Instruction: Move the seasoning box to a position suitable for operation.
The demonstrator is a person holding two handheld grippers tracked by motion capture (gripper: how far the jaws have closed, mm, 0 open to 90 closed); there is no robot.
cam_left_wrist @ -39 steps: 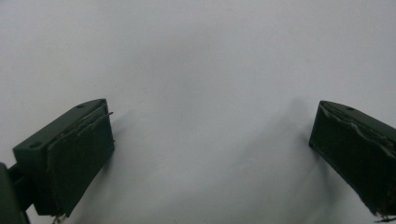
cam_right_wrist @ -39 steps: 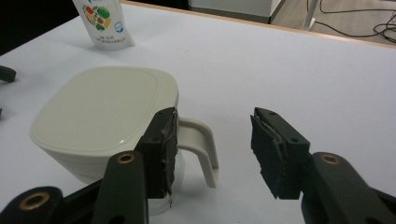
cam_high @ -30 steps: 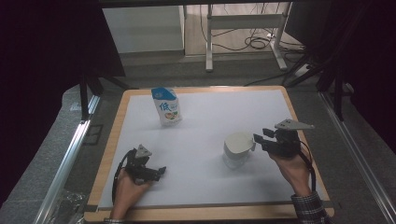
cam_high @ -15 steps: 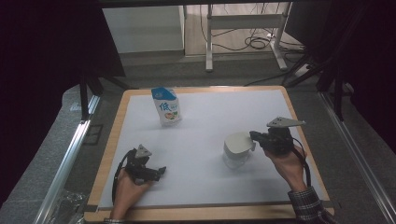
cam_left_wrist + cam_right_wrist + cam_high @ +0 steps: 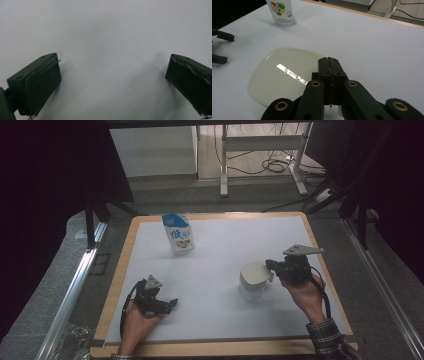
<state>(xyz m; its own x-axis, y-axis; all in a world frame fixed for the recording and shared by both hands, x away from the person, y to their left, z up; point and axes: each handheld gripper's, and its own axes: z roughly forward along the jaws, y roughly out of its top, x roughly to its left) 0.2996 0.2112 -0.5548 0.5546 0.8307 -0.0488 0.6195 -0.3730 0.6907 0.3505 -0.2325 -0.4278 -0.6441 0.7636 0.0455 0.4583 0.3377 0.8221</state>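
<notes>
Since the earlier frames the right gripper (image 5: 270,266) has come down a little beside the container (image 5: 254,280), and its jaws have just been closing; in the earliest frame they stood apart, now they are pressed together. In the right gripper view the two black jaws meet flat against each other over the near edge of the container's lid (image 5: 284,75); whether a lip of the lid is pinched between them cannot be told, since the tips hide that spot.

In the high view the container sits on the white mat (image 5: 225,240) at about four o'clock from the mat's middle, a pale tub with a rounded square lid that leans slightly. The right gripper touches it from the three o'clock side, with the grey three-cornered plate on top and the person's right hand (image 5: 302,292) behind it, a checked sleeve (image 5: 330,345) at the wrist.

The pouch (image 5: 178,234) stands upright at about eleven o'clock from the mat's middle, well apart from the container; it is white with a blue top and a picture of fruit on the front.

The left gripper (image 5: 172,304) lies low on the mat at about seven o'clock, in the person's left hand (image 5: 137,320). Its jaws are spread wide, with bare mat between them in the left gripper view, and it has kept its place.
</notes>
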